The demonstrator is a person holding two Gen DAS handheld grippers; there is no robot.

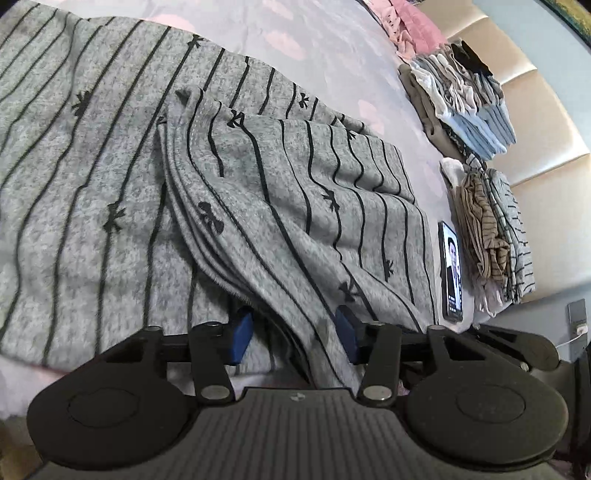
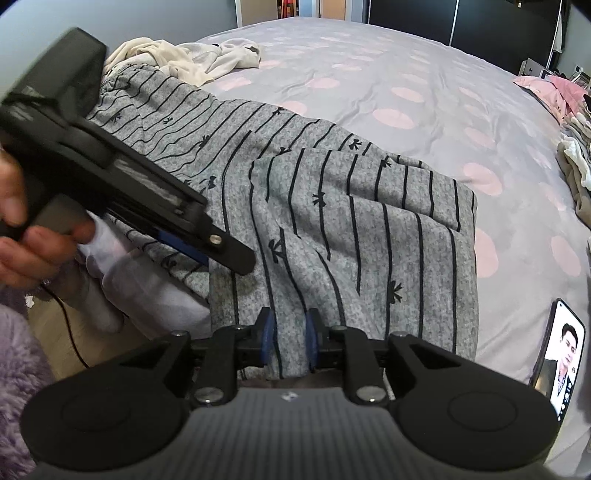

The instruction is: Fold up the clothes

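Garment: grey knit with thin black stripes and small bow motifs, spread across the near side of the bed, one portion folded back over itself so a doubled layer lies nearest the bed's edge. Its near hem reaches the mattress edge at both grippers; its right edge runs straight, a strip of bare sheet between it and the phone.

Left gripper: blue pads apart, a draped fold of the grey fabric hanging between them; whether the pads press the cloth cannot be told. In the right wrist view it comes in from the left, held in a hand, its tip over the garment's left part.

Right gripper: blue pads drawn close on the folded hem, fabric pinched between them.

Open room: wide stretch of lilac sheet with pink ovals beyond and to the right of the garment, unoccupied up to the far edge.

Surrounding items:
- Phone, screen lit, flat on the sheet just right of the garment.
- Two stacks of folded clothes along the padded headboard, past the phone.
- Pink pillows at the far corner.
- Cream garment, crumpled, touching the grey garment's far left end.
- Black cable over the wooden floor at lower left.
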